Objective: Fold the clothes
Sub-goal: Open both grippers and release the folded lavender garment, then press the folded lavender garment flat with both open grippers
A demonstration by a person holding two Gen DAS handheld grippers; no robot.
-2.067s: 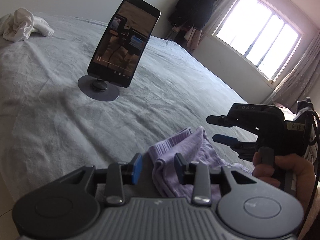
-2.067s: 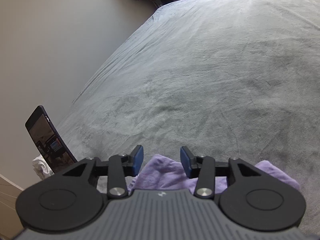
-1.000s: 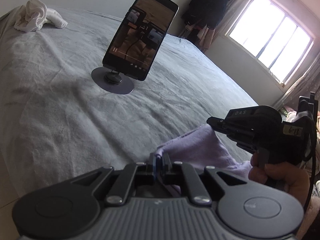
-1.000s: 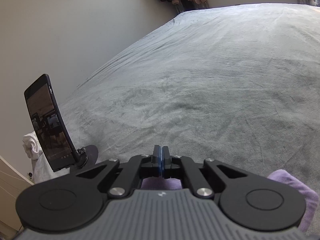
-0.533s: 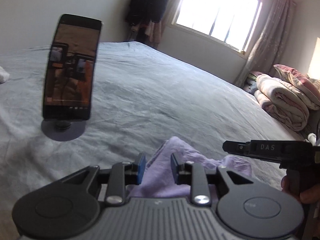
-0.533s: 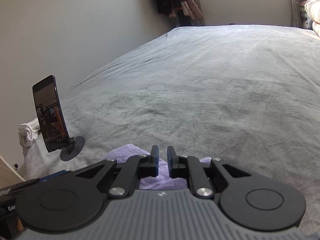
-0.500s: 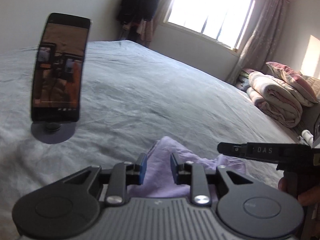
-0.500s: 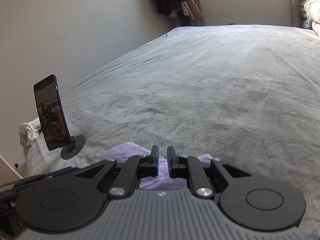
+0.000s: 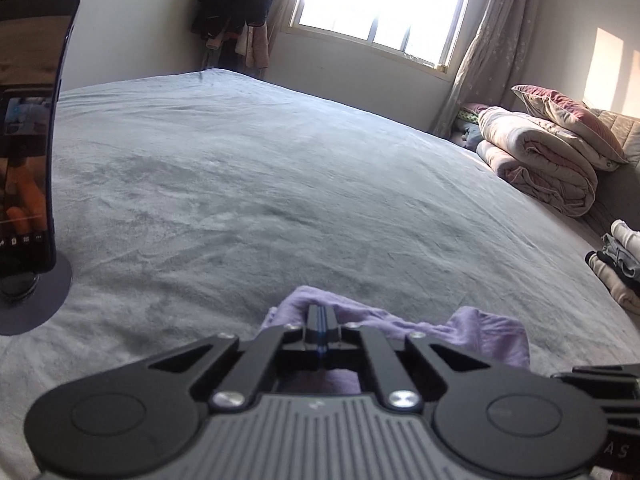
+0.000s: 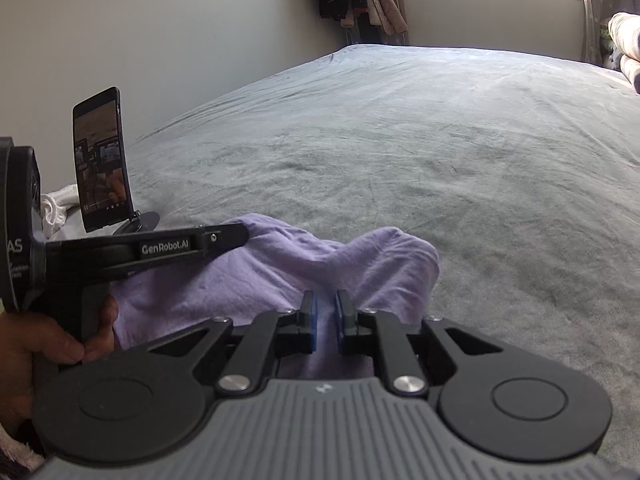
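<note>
A lilac garment (image 10: 280,264) lies bunched on the grey bed (image 10: 440,152) near its front edge; it also shows in the left wrist view (image 9: 480,332). My left gripper (image 9: 321,320) is shut, with its tips pinching a raised fold of the garment. From the right wrist view the left gripper's fingers (image 10: 216,240) lie along the garment's left side. My right gripper (image 10: 325,312) stands slightly open, its blue pads a narrow gap apart over the garment's near edge, gripping nothing.
A phone on a round stand (image 10: 102,168) stands at the bed's left edge, with white cloth (image 10: 56,204) behind it. Rolled quilts and pillows (image 9: 552,160) and a small pile of clothes (image 9: 616,264) lie at the right. Dark clothes (image 9: 232,12) hang by the window.
My left gripper has closed from slightly open onto a fold of the lilac garment. Both grippers have swung to the right and forward. The right gripper stays slightly open.
</note>
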